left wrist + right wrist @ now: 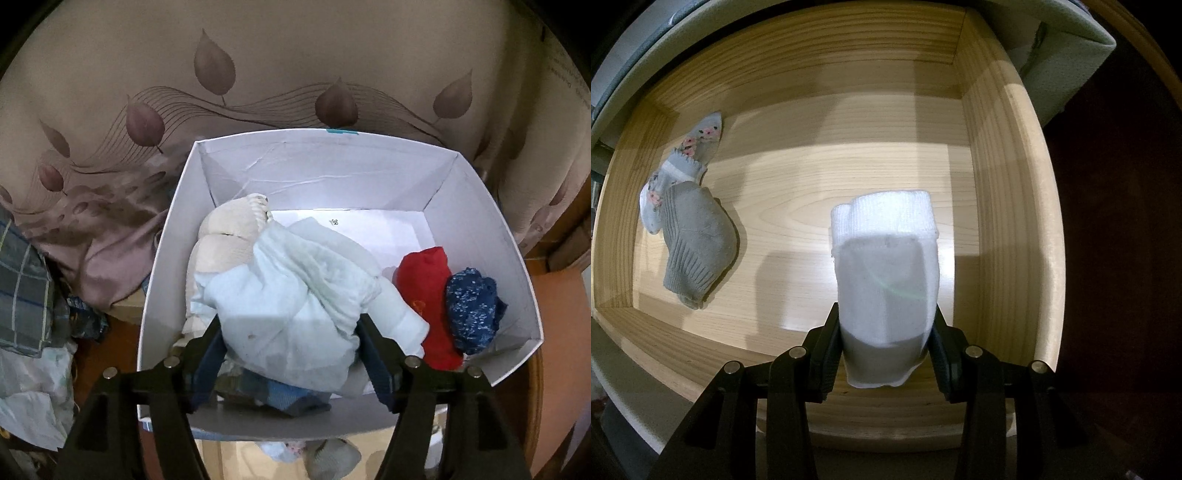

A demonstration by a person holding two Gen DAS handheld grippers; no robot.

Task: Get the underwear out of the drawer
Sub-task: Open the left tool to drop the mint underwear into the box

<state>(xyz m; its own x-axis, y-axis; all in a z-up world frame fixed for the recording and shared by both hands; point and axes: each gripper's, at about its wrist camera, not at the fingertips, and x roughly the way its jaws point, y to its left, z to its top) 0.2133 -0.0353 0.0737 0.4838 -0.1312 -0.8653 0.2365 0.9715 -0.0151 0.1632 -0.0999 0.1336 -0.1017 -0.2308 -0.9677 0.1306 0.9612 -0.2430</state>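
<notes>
In the right wrist view my right gripper [885, 308] is shut on a white folded knit garment [886, 258], which hangs over the open wooden drawer [997, 184]. On the drawer floor at the left lie a grey ribbed garment [698, 243] and a pale floral one [701, 144]. In the left wrist view my left gripper [291, 321] stands wide over a white cardboard box [166, 240]. A pale blue garment [295, 295] lies heaped between its fingers and rests on the pile in the box; the pads do not visibly squeeze it. The box also holds a cream knit piece [229, 229], a red garment [428, 280] and a blue speckled one [472, 310].
Behind the box hangs beige fabric with a leaf print [295, 74]. A plaid cloth [26, 280] and crumpled white items [33, 391] lie left of the box. Under the box's near edge a grey garment [332, 458] shows. The drawer's right side borders dark space.
</notes>
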